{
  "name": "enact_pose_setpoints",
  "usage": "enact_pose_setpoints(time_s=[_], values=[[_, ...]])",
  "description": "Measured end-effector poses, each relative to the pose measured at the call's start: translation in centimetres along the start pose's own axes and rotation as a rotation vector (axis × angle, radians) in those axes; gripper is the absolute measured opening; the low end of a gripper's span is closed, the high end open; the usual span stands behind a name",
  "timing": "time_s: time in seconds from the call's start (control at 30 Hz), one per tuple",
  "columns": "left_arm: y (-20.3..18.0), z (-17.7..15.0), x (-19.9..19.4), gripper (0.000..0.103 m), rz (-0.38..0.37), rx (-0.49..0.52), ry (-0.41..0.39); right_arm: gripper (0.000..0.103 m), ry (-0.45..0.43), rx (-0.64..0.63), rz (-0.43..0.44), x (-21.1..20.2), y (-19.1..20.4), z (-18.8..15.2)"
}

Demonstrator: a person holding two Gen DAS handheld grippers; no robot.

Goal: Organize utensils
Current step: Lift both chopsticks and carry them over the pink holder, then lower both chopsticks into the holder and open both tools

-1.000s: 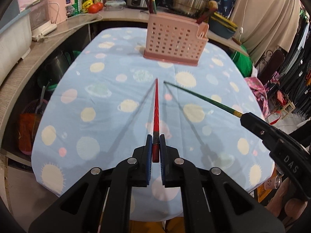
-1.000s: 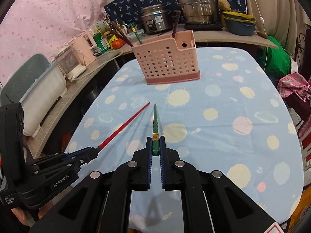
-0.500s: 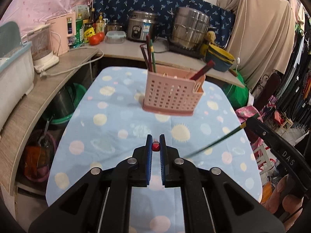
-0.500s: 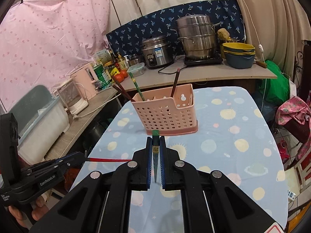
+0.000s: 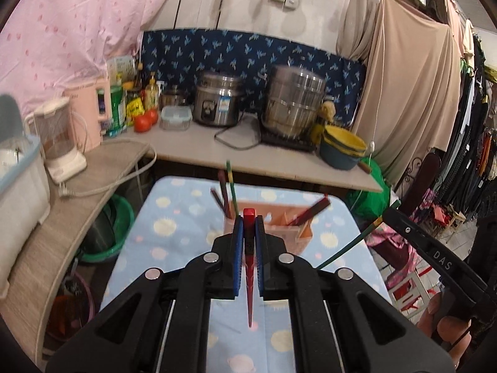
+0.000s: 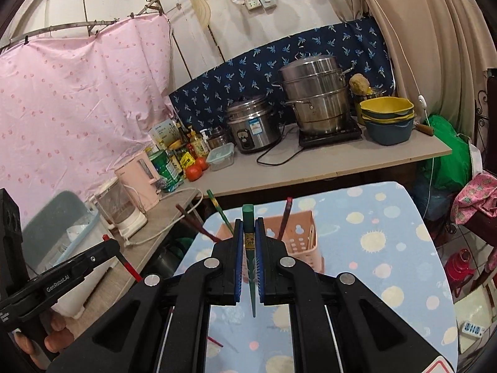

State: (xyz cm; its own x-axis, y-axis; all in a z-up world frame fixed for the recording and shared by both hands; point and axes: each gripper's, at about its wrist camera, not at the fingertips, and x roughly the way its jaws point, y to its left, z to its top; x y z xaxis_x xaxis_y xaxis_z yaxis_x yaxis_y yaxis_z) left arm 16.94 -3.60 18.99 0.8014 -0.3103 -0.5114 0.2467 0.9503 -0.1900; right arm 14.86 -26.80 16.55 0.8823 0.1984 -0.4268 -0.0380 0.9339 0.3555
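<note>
I have swung both chopsticks upright, tips down: my left gripper point(image 5: 247, 233) clamps the red chopstick point(image 5: 248, 267), my right gripper point(image 6: 249, 242) the green chopstick point(image 6: 250, 267), above the surface point(image 5: 174, 239), ready for the pink holder point(image 6: 303, 233).

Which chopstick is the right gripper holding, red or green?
The green chopstick, clamped upright in the right gripper. The red chopstick sits in the left gripper.

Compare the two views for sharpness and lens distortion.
Left wrist view: motion-blurred, the pink basket smeared, the red chopstick sharper. Right wrist view: crisper, steel pots clear. Both: fisheye bends the counter edge, corners dark.
</note>
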Motion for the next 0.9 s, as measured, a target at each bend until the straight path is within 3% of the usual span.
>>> enact_pose_setpoints(time_s=[0.4,0.6,0.9], values=[[-1.7,10.0,1.8,0.007,0.004,0.024,-0.176,0.007,-0.128,-0.047,-0.016,3.6,1.9,8.6],[-1.7,11.1,5.0,0.007,0.022,0.031,-0.177,0.007,-0.124,-0.054,-0.036,6.4,1.7,10.6],[-0.9,9.6,9.4,0.007,0.059,0.033,-0.128,0.007,-0.037,-0.081,-0.056,10.8,1.2,9.1]])
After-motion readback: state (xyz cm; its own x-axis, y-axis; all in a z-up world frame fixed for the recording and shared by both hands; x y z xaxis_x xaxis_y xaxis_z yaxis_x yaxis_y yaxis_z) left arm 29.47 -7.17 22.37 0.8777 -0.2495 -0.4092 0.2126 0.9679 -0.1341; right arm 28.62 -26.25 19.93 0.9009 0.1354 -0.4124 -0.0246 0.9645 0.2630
